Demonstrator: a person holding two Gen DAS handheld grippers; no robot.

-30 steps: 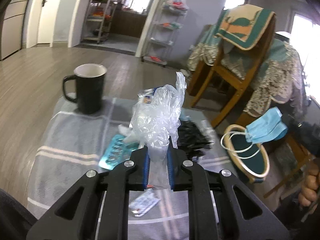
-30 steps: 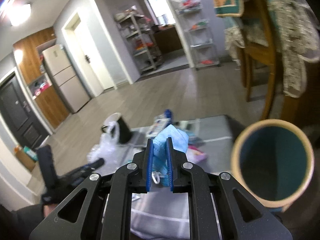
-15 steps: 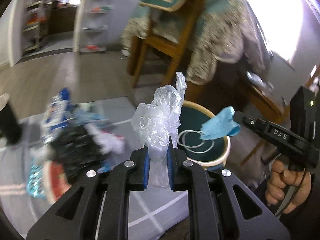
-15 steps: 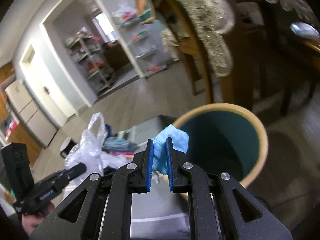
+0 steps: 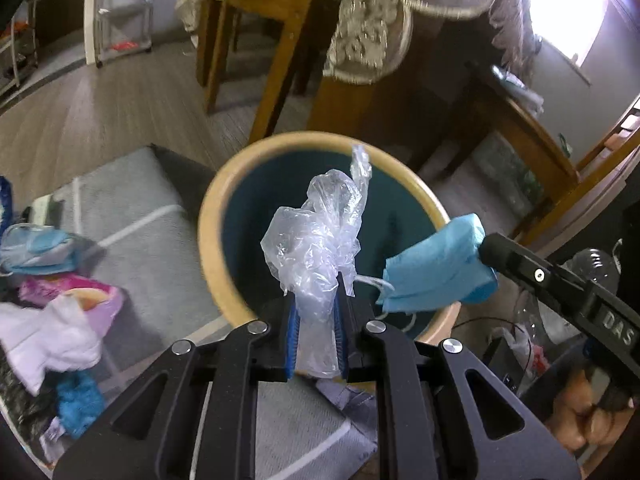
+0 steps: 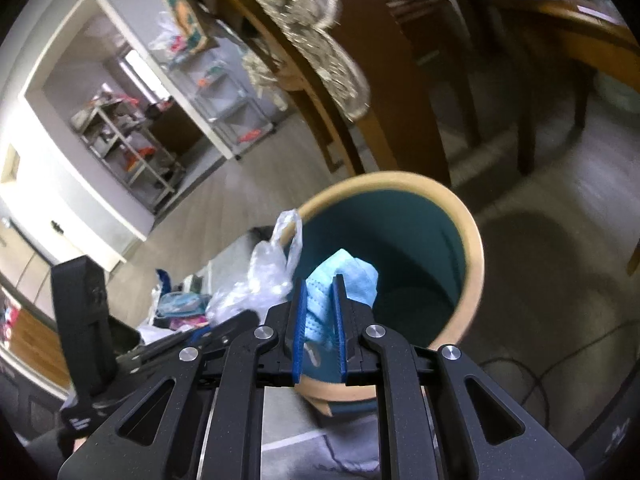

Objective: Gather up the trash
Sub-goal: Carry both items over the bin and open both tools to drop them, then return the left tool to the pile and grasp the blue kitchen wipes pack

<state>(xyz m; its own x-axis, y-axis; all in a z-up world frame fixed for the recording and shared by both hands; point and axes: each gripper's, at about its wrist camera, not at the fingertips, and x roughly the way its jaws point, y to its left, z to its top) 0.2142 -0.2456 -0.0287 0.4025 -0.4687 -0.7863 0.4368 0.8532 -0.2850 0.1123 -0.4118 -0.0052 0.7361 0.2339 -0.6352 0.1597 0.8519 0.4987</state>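
Left wrist view. My left gripper (image 5: 316, 300) is clamped on a crumpled clear plastic bag (image 5: 318, 236), which stands up between the blue pads directly over the mouth of the round waste bin with a tan rim and teal inside (image 5: 208, 232); I hold it there so that a release should drop it straight in. Entering from the right, my right gripper (image 5: 486, 250) pinches a folded light-blue face mask (image 5: 436, 270) over the bin's near-right rim, its white ear loops hanging inside. More litter, including a white tissue (image 5: 52, 340) and a pink wrapper (image 5: 68, 286), lies on the grey striped cloth (image 5: 156, 240) to the left, awaiting collection.

Right wrist view. The right gripper (image 6: 318, 320) is shut on the face mask (image 6: 344, 276), aimed down into the bin (image 6: 474, 256), which looks empty at the bottom. The plastic bag (image 6: 268, 276) shows just left, at the rim. I judge both pieces ready for release.
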